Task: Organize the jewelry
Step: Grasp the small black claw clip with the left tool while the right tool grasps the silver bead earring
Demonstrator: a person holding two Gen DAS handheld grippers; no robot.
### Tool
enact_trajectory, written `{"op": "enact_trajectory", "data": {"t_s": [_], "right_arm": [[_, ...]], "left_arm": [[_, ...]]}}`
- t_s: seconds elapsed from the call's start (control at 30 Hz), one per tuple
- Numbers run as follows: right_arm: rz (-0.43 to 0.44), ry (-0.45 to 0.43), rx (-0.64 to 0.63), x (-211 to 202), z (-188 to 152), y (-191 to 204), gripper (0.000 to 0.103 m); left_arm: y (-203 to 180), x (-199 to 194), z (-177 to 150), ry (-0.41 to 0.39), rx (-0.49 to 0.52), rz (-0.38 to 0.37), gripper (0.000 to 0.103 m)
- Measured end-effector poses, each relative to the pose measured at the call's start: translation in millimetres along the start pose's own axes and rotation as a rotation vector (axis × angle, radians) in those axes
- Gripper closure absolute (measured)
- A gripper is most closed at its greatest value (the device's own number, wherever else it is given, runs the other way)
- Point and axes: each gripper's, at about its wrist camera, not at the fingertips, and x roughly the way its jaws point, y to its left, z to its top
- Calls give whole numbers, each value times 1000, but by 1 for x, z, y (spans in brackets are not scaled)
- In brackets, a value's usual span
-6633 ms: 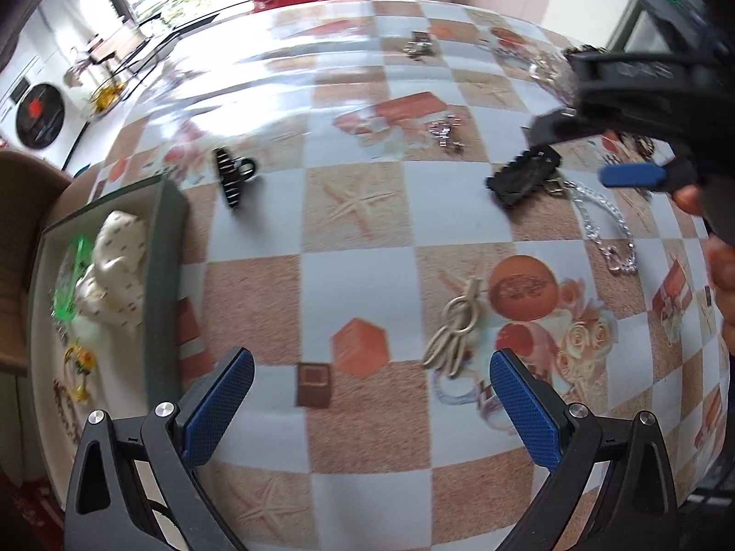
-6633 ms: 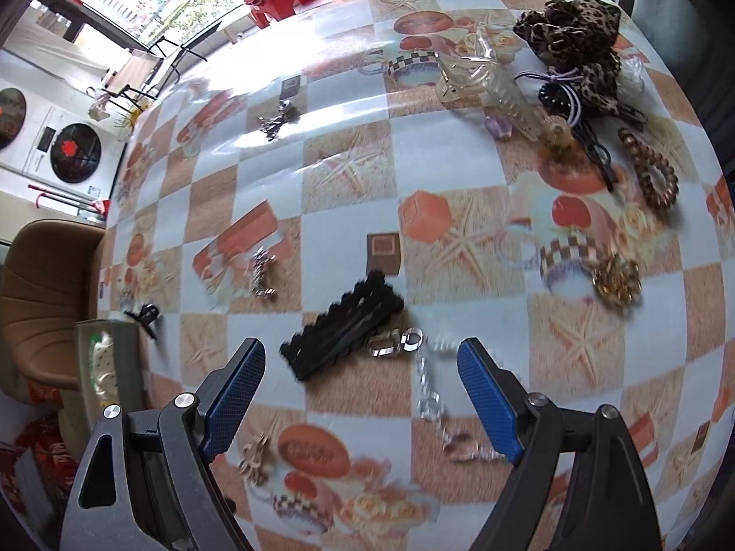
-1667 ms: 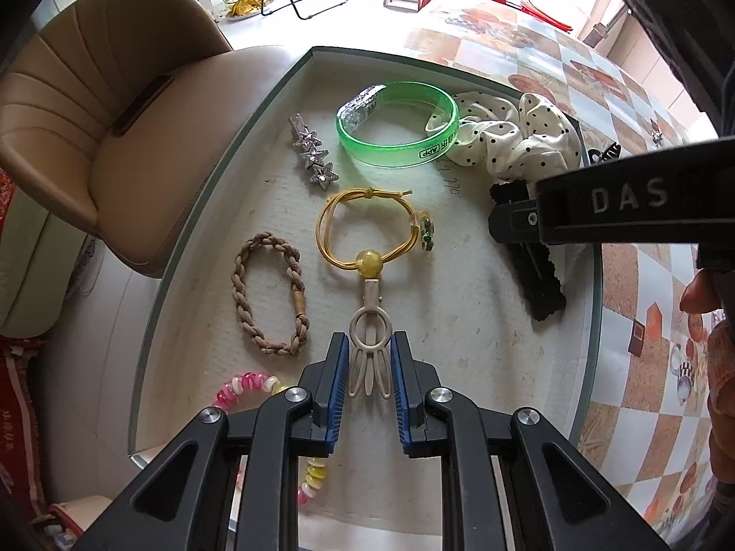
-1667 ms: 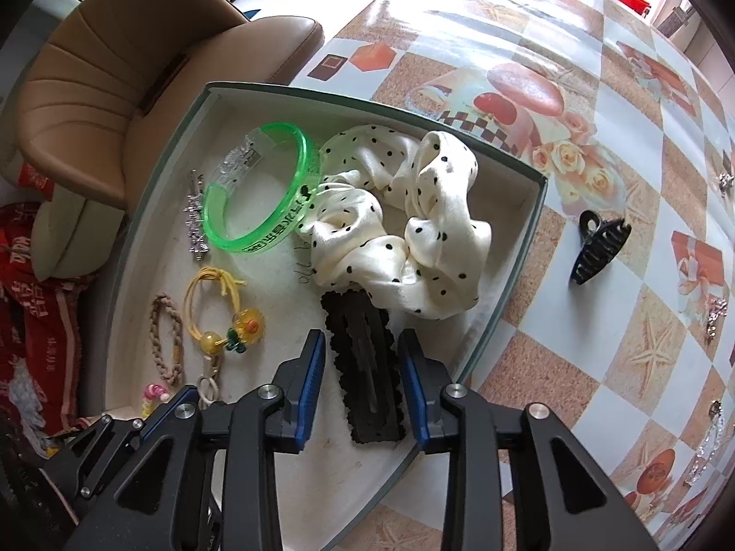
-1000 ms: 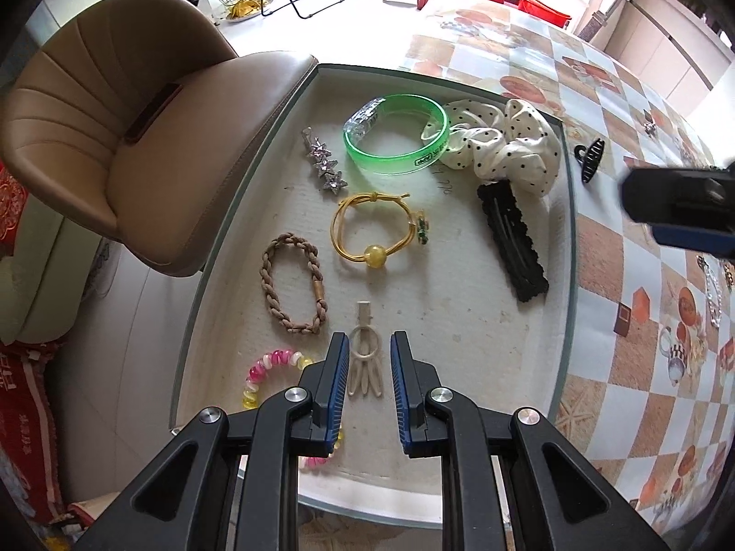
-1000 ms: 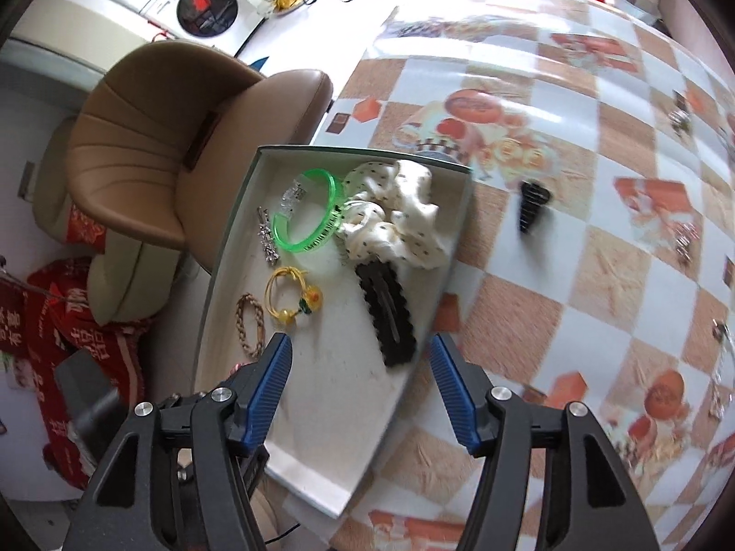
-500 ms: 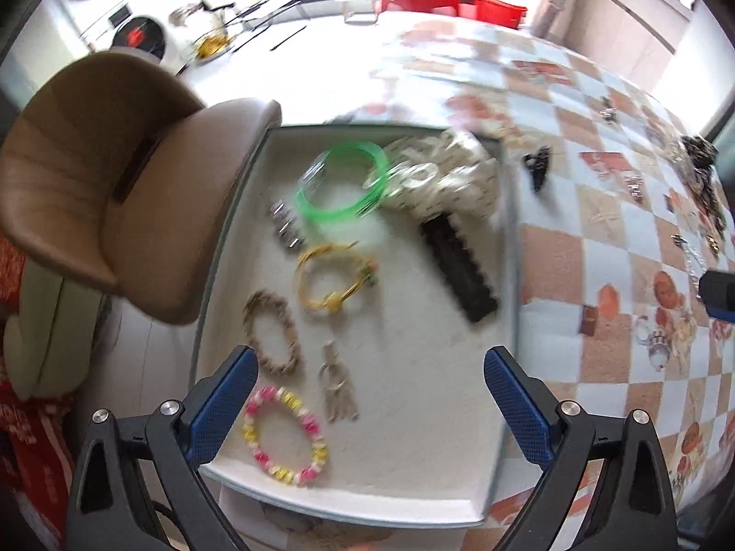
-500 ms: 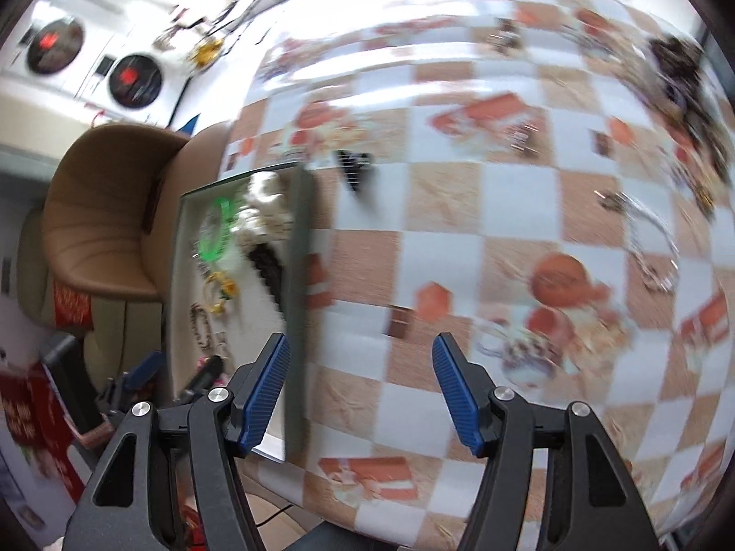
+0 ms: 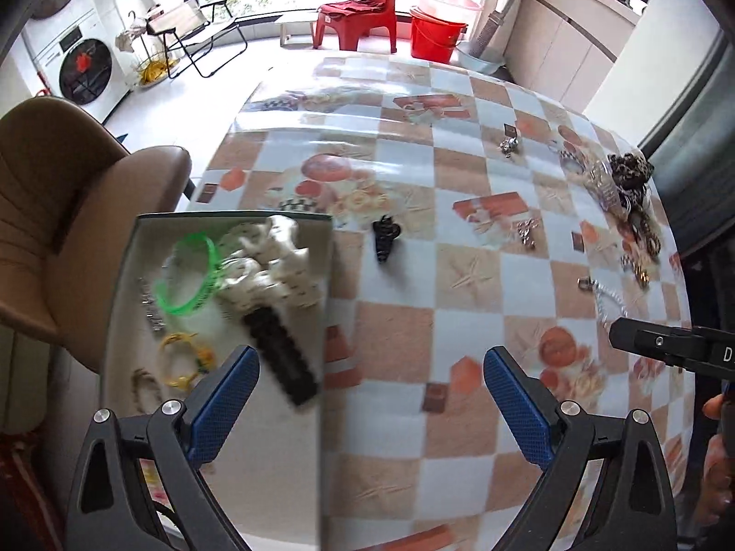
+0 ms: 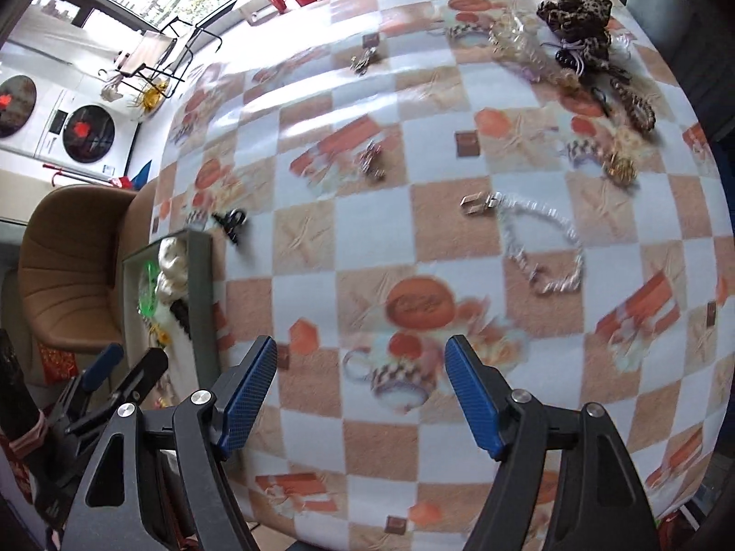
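The grey tray [image 9: 216, 468] sits at the table's left edge and holds a green bangle [image 9: 190, 275], a white dotted scrunchie [image 9: 271, 266], a black scalloped clip [image 9: 282, 358] and a yellow hair tie [image 9: 183, 358]. My left gripper [image 9: 370, 395] is open and empty above the tray's right rim. My right gripper [image 10: 360, 395] is open and empty above the table, right of the tray [image 10: 202, 294]. A silver chain [image 10: 542, 248] lies ahead of it. A small black claw clip [image 9: 386, 238] lies on the table.
A leopard scrunchie [image 10: 579, 14] and several hair ties and clips lie at the far right of the checkered table. Small silver pieces [image 10: 372, 160] lie mid-table. A brown chair [image 9: 50, 211] stands left of the tray.
Both grippers let go of their pieces in the tray, opened, and swung right and away from the tray toward the table. The views are motion-blurred.
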Motion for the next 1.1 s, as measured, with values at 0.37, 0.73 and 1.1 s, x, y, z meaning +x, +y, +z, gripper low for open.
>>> {"op": "enact_trajectory", "data": {"t_s": [0.37, 0.73, 1.1], "right_arm": [[-13, 16, -96, 21, 61, -16, 25], [-22, -2, -168, 53, 116, -16, 36], [-66, -87, -212, 89, 179, -3, 35]], "left_arm": [[-31, 52, 30, 18, -102, 34, 3], [-43, 99, 54, 2, -97, 163, 3], [-37, 131, 67, 10, -173, 211, 3]]}}
